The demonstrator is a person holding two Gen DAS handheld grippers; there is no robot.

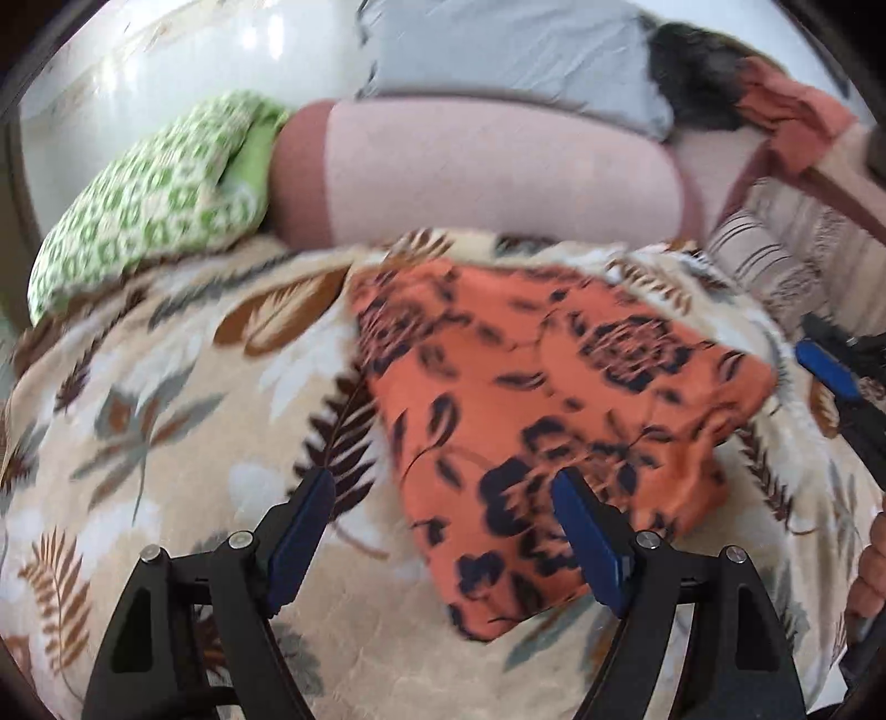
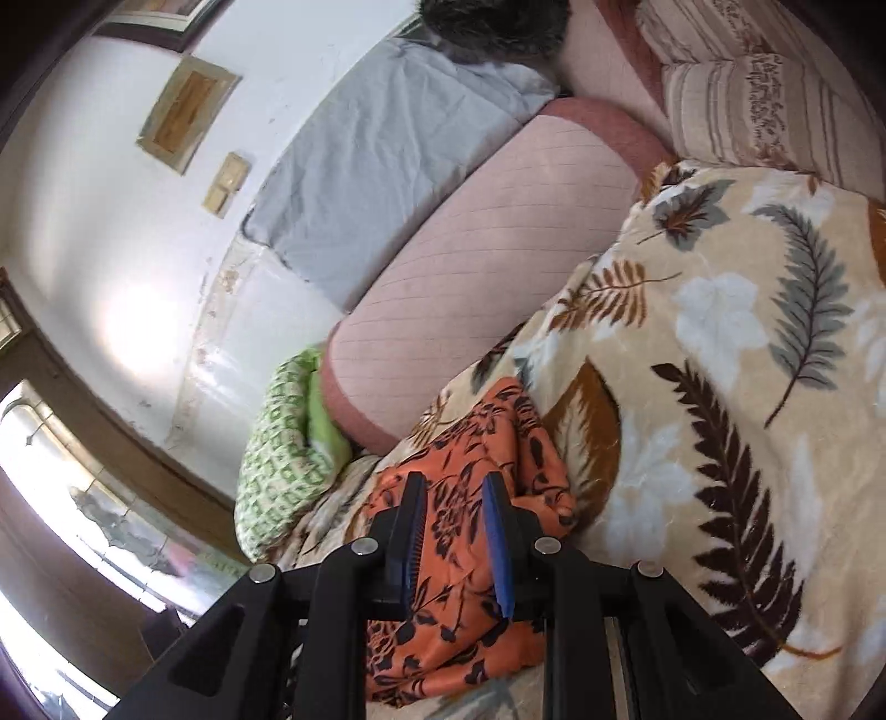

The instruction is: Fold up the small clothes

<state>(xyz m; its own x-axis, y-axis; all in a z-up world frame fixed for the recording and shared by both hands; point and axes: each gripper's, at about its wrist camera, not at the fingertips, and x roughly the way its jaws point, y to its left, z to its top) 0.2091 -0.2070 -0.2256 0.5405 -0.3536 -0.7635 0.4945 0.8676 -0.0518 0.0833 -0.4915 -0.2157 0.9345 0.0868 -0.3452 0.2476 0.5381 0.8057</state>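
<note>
An orange cloth (image 1: pixel 554 387) with dark flowers lies folded on the leaf-print blanket (image 1: pixel 166 421). My left gripper (image 1: pixel 443 487) hovers over its near left corner with the jaws wide open. One finger is above the blanket, the other above the cloth, and nothing is pinched. In the right wrist view my right gripper (image 2: pixel 454 493) has its jaws close together, with the orange cloth (image 2: pixel 459 653) filling the narrow gap and bunched below. A blue pad (image 1: pixel 828 368) of the right gripper shows at the cloth's far right corner.
A green patterned pillow (image 1: pixel 144 210), a pink bolster (image 1: pixel 487 171) and a grey pillow (image 1: pixel 498 50) line the wall behind the blanket. Striped cushions (image 1: pixel 775 260) lie at the right. A hand (image 1: pixel 869 576) shows at the right edge.
</note>
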